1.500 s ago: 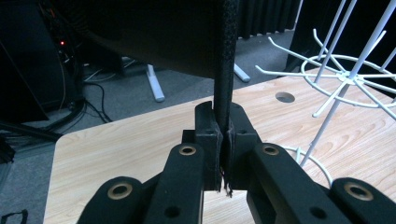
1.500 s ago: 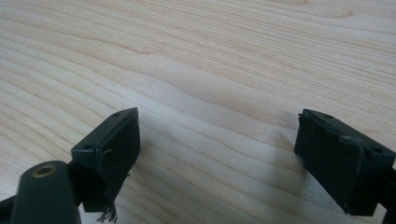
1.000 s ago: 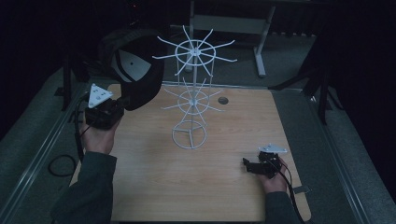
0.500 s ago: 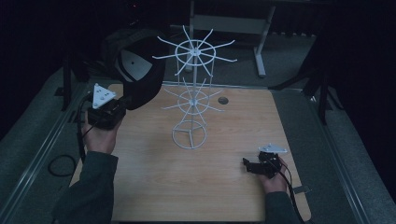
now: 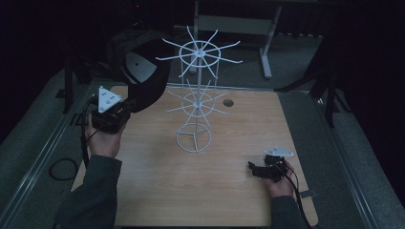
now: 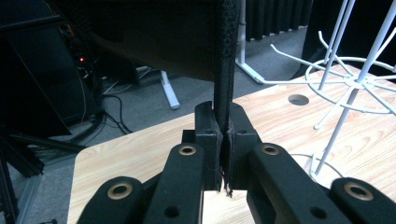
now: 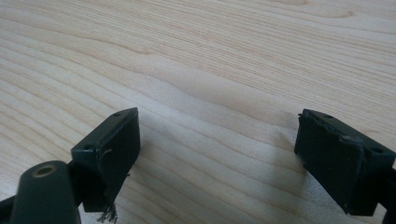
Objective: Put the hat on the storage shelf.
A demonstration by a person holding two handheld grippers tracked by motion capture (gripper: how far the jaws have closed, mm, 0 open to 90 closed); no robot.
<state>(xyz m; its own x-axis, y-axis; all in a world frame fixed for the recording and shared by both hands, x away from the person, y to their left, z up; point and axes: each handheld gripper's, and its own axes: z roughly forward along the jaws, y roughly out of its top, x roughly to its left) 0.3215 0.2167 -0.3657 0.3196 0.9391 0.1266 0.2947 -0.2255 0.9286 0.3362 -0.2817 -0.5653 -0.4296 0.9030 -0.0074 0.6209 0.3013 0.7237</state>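
The room is dark, with grey floor (image 5: 43,138) around a pale wood-grain worktop (image 5: 224,191) that has a small round hole (image 5: 228,102) near its far edge; beyond that edge stand the white legs of another table (image 5: 265,47), and the left gripper view shows cables and a small red light (image 6: 82,59) on dark equipment. A white wire rack (image 5: 196,95) stands upright on a ring base at the middle of the worktop, with two tiers of spokes fanning out. A black cap (image 5: 138,76) hangs in the air over the far left corner, just left of the rack and apart from it. The left tongs (image 5: 125,106) are clamped tight on the cap's thin edge, which rises straight up between the pads (image 6: 208,135). The right tongs (image 5: 251,167) rest low on the worktop near the right front corner, gaping wide with only bare wood between them, well apart from the rack
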